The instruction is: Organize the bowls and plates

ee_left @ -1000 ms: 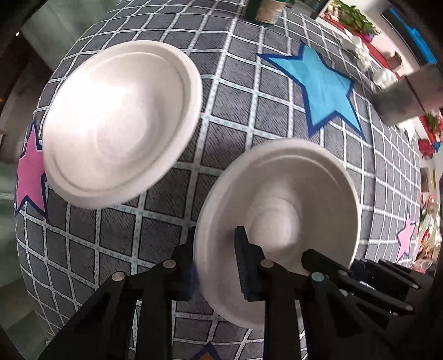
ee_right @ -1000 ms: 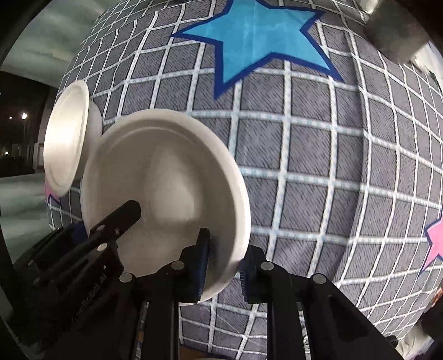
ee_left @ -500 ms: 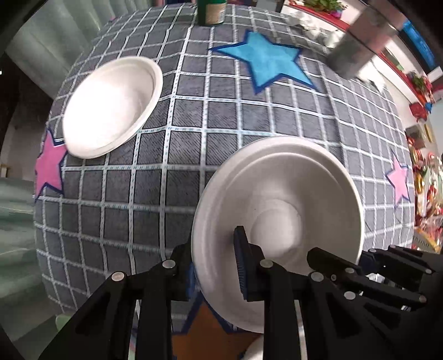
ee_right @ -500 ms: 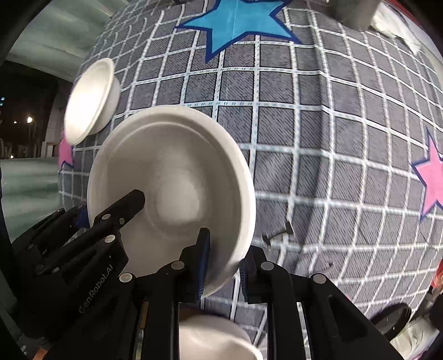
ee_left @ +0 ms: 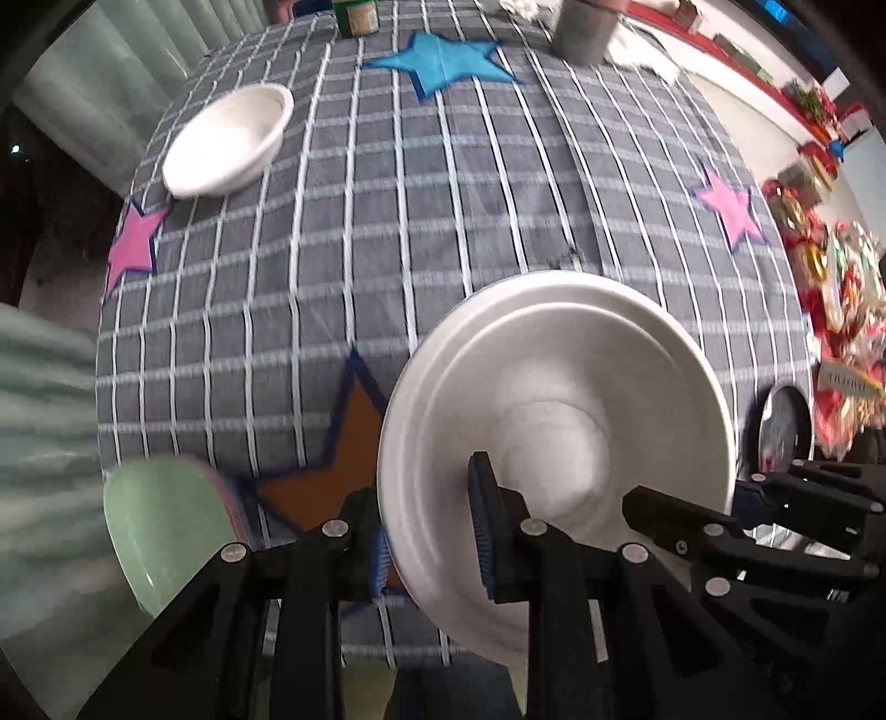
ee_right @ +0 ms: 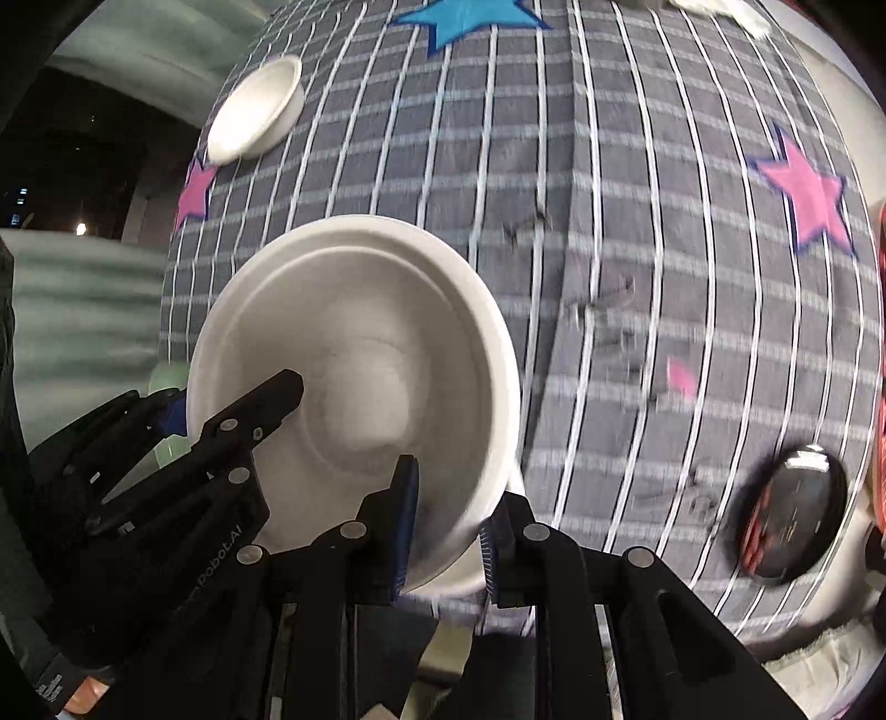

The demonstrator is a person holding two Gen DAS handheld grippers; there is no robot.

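Observation:
Both grippers hold one white bowl (ee_left: pixel 559 421) by its rim, lifted above the near edge of the table. My left gripper (ee_left: pixel 429 531) is shut on its left rim. My right gripper (ee_right: pixel 448 531) is shut on its right rim; the bowl (ee_right: pixel 354 376) fills the middle of the right wrist view. A second white bowl (ee_left: pixel 230 141) sits on the tablecloth at the far left, and it also shows in the right wrist view (ee_right: pixel 257 108). A pale green plate (ee_left: pixel 166 531) with a pink one under it lies at the near left edge.
The table has a grey checked cloth (ee_left: pixel 443 221) with blue, pink and orange stars. A grey cup (ee_left: pixel 581 27) and a green jar (ee_left: pixel 357 16) stand at the far edge. A dark round object (ee_right: pixel 792 526) lies at the near right.
Both grippers have pulled back toward the near table edge with the bowl held between them. The far bowl looks smaller and the green plate has come into view.

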